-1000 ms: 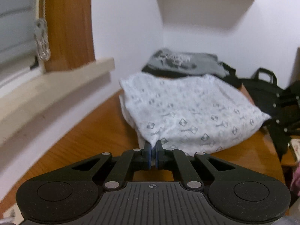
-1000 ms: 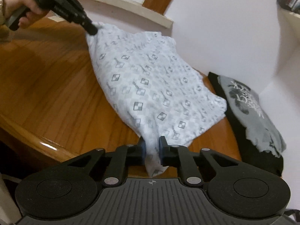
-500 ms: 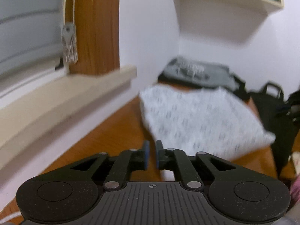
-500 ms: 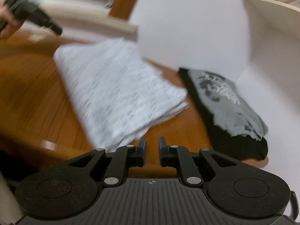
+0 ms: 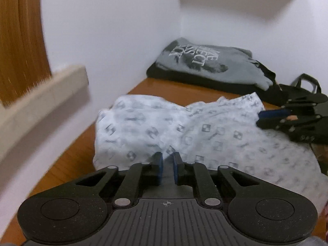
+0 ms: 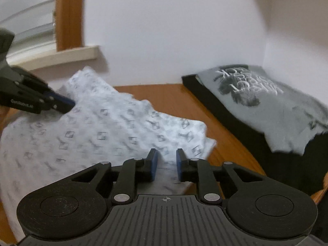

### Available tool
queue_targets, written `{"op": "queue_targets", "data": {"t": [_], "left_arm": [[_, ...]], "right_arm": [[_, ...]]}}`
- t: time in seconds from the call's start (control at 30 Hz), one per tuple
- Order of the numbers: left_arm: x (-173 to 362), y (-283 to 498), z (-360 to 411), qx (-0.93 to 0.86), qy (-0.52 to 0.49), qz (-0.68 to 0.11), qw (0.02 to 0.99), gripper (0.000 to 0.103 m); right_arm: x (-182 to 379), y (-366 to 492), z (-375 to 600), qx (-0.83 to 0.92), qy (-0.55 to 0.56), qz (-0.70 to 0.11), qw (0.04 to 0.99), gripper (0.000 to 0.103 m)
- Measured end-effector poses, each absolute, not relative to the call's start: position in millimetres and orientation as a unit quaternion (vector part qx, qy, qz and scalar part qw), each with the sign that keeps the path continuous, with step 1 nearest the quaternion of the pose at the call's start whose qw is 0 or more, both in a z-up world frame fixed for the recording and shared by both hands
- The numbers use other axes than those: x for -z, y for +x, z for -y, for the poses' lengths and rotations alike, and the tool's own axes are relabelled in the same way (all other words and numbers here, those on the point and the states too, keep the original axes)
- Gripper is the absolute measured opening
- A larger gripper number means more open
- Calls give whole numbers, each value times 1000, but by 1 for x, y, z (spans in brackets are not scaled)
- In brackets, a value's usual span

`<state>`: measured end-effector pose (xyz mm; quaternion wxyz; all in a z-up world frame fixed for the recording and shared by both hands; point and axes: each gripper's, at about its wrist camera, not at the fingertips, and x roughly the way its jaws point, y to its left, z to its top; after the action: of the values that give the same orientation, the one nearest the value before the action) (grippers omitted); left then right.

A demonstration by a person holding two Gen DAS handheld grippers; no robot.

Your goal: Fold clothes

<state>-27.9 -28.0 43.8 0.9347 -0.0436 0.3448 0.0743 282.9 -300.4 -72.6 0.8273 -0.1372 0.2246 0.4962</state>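
The white patterned shirt (image 5: pixel 205 135) lies folded on the wooden table (image 5: pixel 176 90). The left gripper (image 5: pixel 167 160) and right gripper (image 6: pixel 165 155) hang over its near edge, jaws a little apart and holding nothing; both just opened. Everything looks blurry. A grey printed shirt (image 6: pixel 266 100) sits in the white corner.

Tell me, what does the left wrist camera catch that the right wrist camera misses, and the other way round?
Only the left wrist view shows the black bag with handles behind the right gripper, and a white shelf's underside above.

Only the right wrist view shows the window blind and the left gripper from outside.

Both show the white patterned garment on the wooden table, the grey printed shirt on a black garment, the window sill, and slightly parted jaws above the cloth.
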Motion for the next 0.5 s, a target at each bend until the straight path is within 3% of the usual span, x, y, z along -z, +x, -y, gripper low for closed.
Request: {"op": "queue_targets", "data": {"t": [0.13, 0.27, 0.5], "left_arm": [[-40, -25, 17, -70, -54, -338, 937, 13], [-55, -24, 14, -86, -45, -307, 947, 31], [-45, -5, -6, -95, -66, -316, 942, 33]], "right_arm": [[72, 303, 310, -515, -106, -235, 817, 24], [71, 304, 320, -529, -73, -221, 816, 32], [74, 306, 315, -538, -88, -205, 813, 38]]}}
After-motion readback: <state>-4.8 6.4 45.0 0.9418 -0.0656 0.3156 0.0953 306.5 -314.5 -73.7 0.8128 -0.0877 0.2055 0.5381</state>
